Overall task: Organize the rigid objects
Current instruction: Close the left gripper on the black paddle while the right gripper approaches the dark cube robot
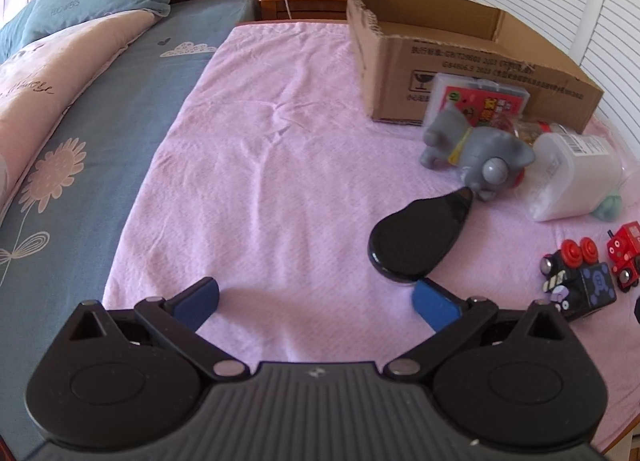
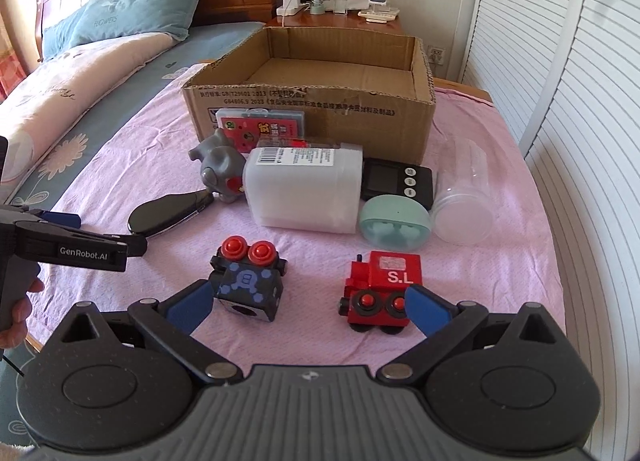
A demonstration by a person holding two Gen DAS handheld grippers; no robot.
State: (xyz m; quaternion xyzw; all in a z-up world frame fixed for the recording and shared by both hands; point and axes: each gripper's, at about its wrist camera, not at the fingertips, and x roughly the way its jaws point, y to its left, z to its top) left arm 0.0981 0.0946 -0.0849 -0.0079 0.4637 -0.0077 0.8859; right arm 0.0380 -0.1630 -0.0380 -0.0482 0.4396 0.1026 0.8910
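Observation:
An open cardboard box point(image 2: 312, 113) stands on the pink cloth, and also shows in the left wrist view point(image 1: 460, 65). In front of it lie a grey elephant toy point(image 2: 220, 169), a white plastic container point(image 2: 304, 189), a black glossy oval object point(image 2: 168, 213), a black toy train point(image 2: 248, 285) and a red toy train point(image 2: 380, 289). My right gripper point(image 2: 310, 301) is open and empty, its fingers either side of the gap between the two trains. My left gripper point(image 1: 316, 301) is open and empty over bare cloth, the black oval object point(image 1: 420, 241) just beyond its right finger.
A red card case point(image 2: 260, 125) leans on the box. A black timer point(image 2: 396, 181), a mint earbud case point(image 2: 394, 227) and a clear plastic cup point(image 2: 464, 201) lie right of the container. Blue bedding and pillows lie left. Louvred doors stand right.

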